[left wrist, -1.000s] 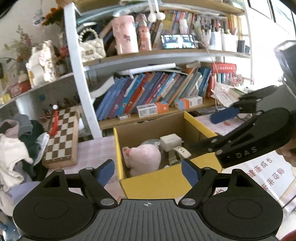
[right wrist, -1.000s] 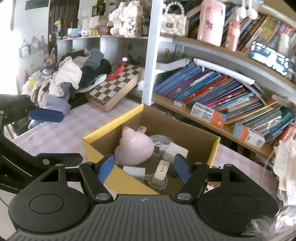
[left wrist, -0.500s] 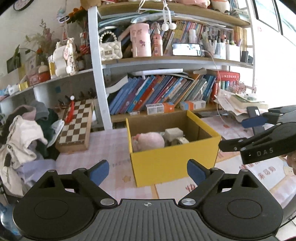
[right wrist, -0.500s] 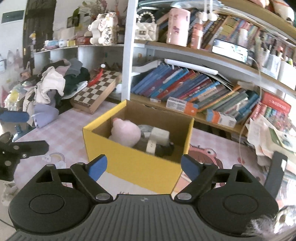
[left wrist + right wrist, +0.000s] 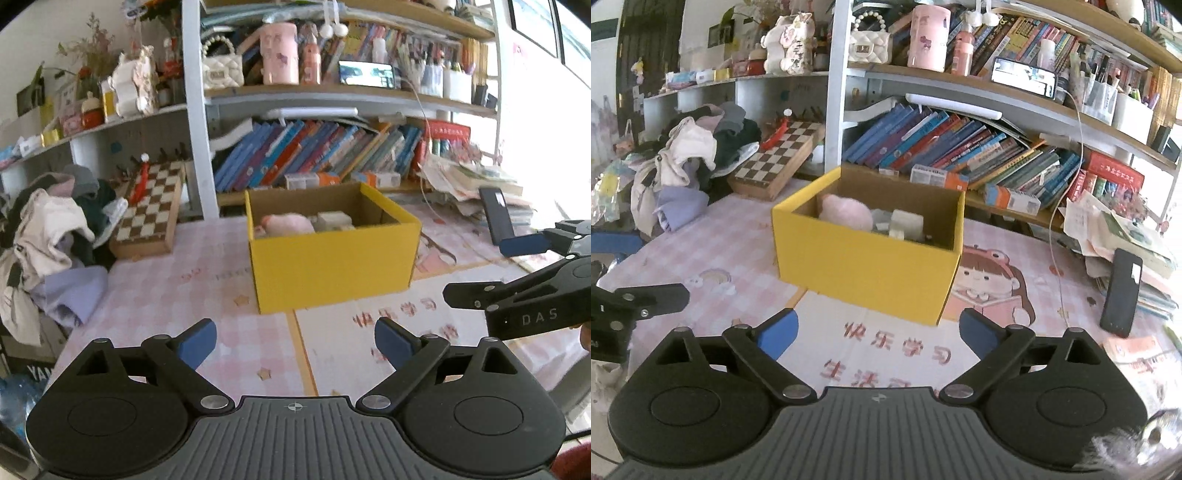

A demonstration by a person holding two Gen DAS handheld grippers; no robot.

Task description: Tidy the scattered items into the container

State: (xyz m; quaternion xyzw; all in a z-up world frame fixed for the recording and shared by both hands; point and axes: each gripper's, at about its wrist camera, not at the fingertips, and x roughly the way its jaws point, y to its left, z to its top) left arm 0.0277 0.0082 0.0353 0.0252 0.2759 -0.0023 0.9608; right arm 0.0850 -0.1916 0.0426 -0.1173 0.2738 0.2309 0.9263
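Note:
A yellow cardboard box stands on the pink checked table mat. Inside it lie a pink plush toy, a white block and other small items, partly hidden by the box wall. My left gripper is open and empty, well back from the box's front. My right gripper is open and empty, also in front of the box; it shows at the right edge of the left wrist view.
A chessboard box and a heap of clothes lie at the left. A black phone leans on stacked papers at the right. A bookshelf stands behind.
Both grippers have pulled back and away from the box, which was close under them a second ago. Both stayed open and empty.

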